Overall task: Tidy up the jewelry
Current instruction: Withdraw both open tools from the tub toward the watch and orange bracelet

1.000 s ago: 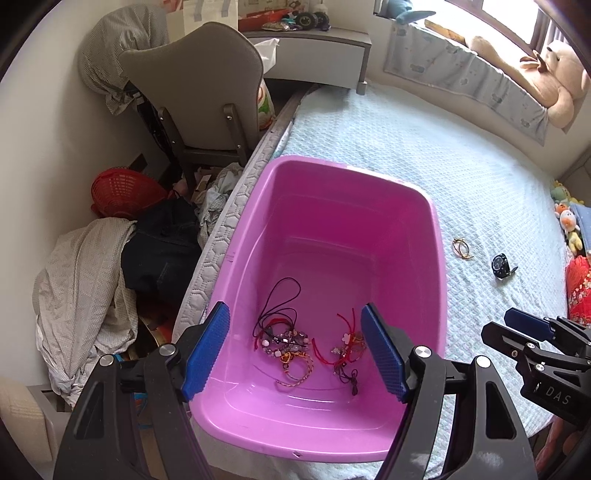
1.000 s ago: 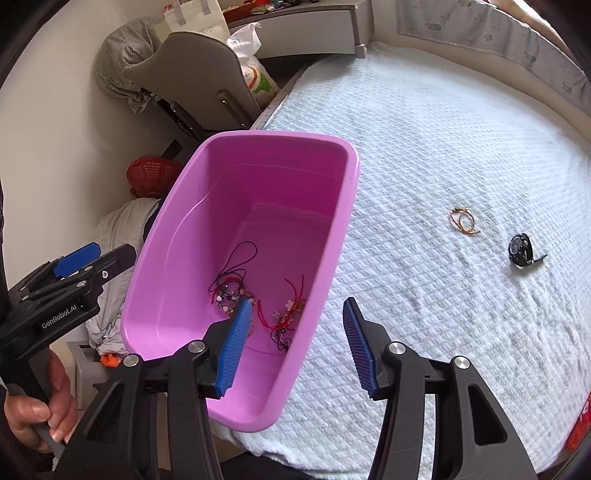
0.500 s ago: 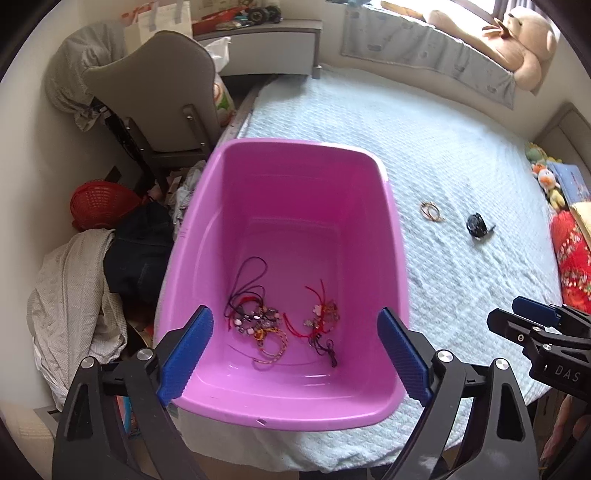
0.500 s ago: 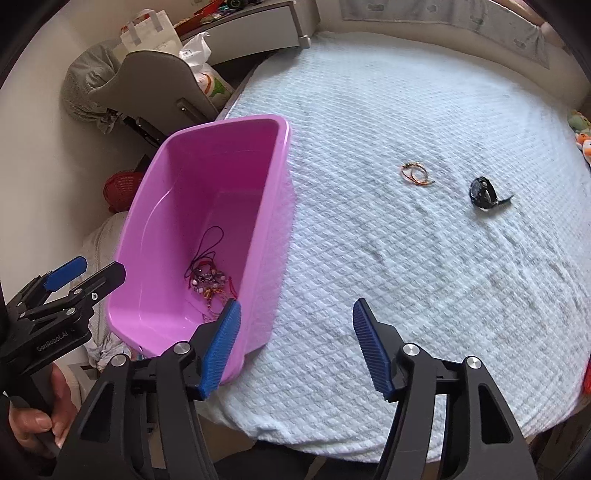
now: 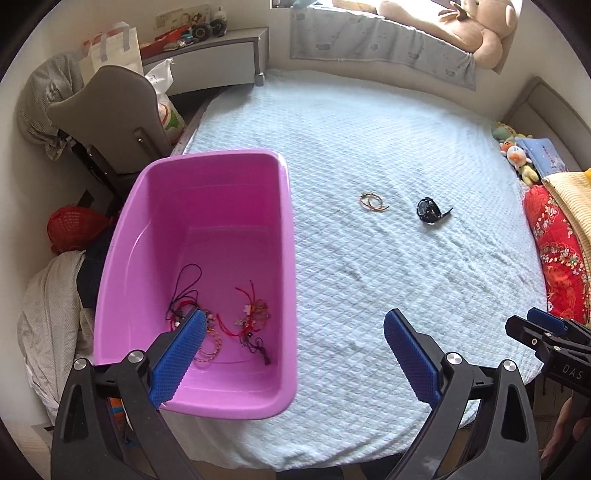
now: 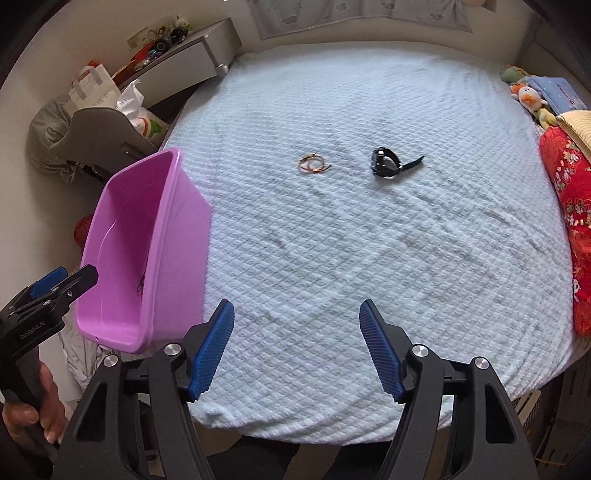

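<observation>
A pink plastic tub [image 5: 288,258] [image 6: 173,236] sits at the left edge of the light blue bed. Several red and black cord bracelets [image 5: 236,317] lie tangled on its floor. An orange string bracelet [image 5: 372,201] [image 6: 313,164] and a black wristwatch [image 5: 428,210] [image 6: 386,162] lie on the bedspread farther out. My left gripper [image 5: 295,350] is open and empty, above the tub's right rim. My right gripper [image 6: 297,343] is open and empty over the near part of the bed; it also shows in the left wrist view [image 5: 546,332].
A grey chair [image 5: 110,122], a red basket [image 5: 74,229] and piled clothes [image 5: 48,325] stand left of the bed. A red quilt [image 6: 569,206] and plush toys [image 6: 528,96] line the right side. A teddy bear [image 5: 476,26] lies on the window ledge.
Both grippers have swung right and pulled back from the tub, toward the open bedspread. The bracelet and watch now sit nearer the middle of both views. Both jaws stayed open.
</observation>
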